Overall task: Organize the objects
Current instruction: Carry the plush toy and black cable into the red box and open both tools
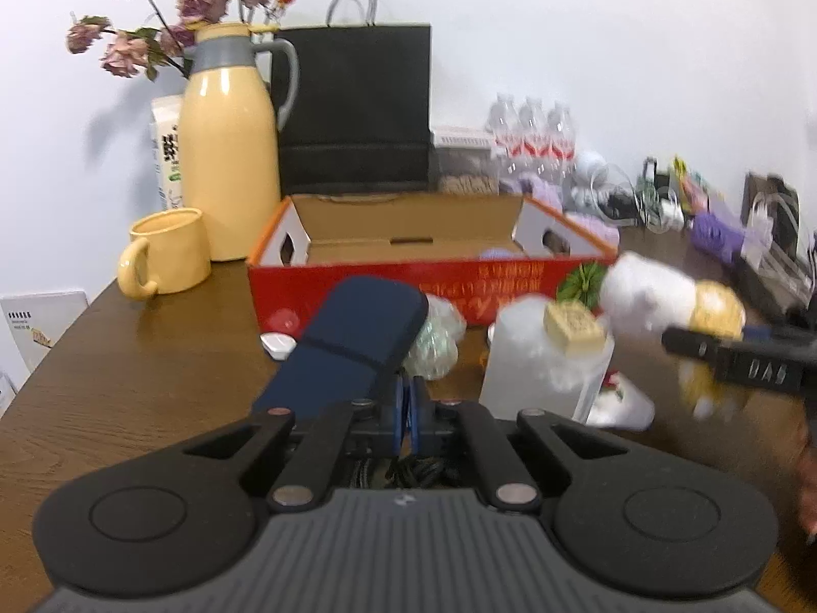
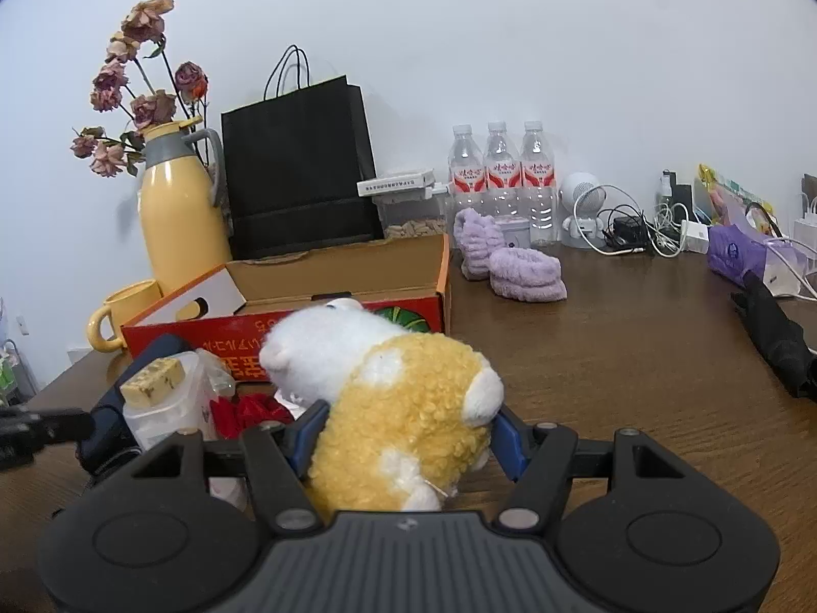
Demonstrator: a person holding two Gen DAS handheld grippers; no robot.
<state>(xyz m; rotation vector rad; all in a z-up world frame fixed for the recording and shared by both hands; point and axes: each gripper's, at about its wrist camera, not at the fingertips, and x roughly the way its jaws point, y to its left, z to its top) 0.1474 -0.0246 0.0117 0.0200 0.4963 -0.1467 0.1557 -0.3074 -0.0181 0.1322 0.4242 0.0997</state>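
Note:
My right gripper is shut on a yellow and white plush toy and holds it above the table, just in front of the red cardboard box. The plush also shows in the left wrist view, blurred, to the right of the box. My left gripper is shut, its blue pads pressed together and holding nothing, beside a dark blue case. A clear plastic jar with a tan block on its lid stands to its right.
A yellow thermos, a yellow mug and a black paper bag stand behind the box. Purple slippers, three water bottles, cables and a black folded umbrella lie to the right.

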